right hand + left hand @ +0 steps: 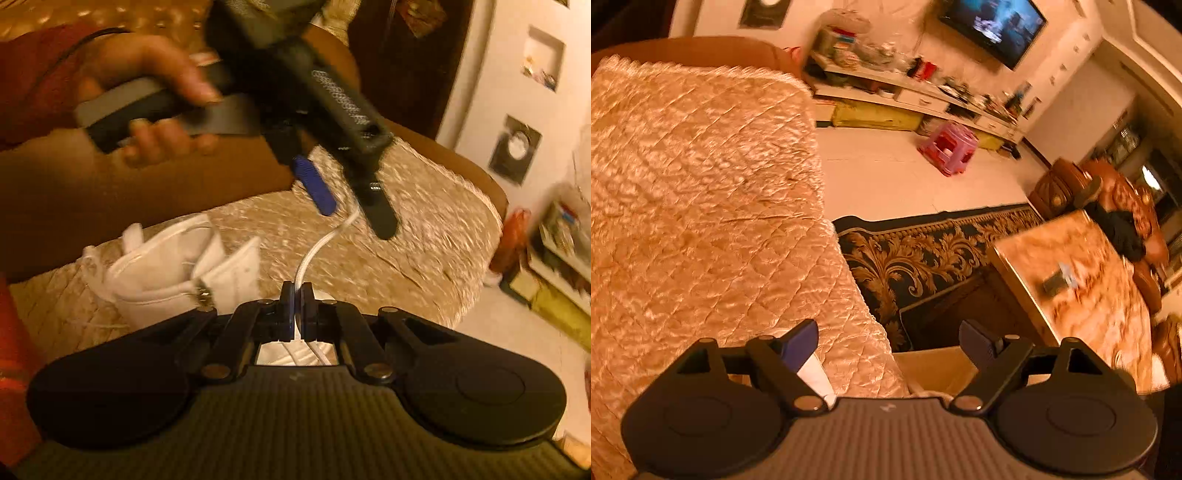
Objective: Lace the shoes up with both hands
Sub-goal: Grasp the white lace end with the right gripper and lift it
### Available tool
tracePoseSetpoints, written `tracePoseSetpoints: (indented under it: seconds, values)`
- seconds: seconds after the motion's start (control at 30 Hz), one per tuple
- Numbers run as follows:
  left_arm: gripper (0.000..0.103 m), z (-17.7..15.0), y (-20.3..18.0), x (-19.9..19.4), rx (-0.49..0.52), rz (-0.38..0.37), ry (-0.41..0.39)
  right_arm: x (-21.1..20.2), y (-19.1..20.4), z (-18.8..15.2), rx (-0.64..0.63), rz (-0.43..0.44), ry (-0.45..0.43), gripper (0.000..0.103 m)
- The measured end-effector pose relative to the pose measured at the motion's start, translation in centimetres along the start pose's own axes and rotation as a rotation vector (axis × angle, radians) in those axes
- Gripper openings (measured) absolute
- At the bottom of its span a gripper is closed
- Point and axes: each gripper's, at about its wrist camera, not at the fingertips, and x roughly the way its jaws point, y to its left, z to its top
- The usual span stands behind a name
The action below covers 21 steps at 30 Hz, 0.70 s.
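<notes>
Quilted gold cover [424, 229] under one white shoe [166, 266]. Right gripper [296, 295] fingers pressed together, pinching one white lace [314, 251] just beside the shoe. Left gripper [888, 341] fingers spread wide, holding nothing, above the lace. One hand [155, 92] grips its handle.

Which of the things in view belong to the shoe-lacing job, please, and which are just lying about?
Belongs to the job:
- white shoe
- white lace, pinched in the right gripper
- left gripper, open

Just lying about:
- pink stool
- marble-topped table
- television
- patterned rug
</notes>
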Motion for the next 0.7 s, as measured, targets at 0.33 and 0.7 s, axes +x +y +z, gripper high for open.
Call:
tracePoseSetpoints:
  seconds: [0.33, 0.7]
  values:
    - [0.006, -0.6, 1.5, -0.6, -0.064, -0.069, -0.039, 0.5, -0.3, -0.2, 0.077, 0.01, 0.014, 0.006]
    - [0.004, -1.0, 0.7, -1.1, -0.07, -0.117, -0.093, -1.0, -0.7, -1.0, 0.177, 0.041, -0.011, 0.006]
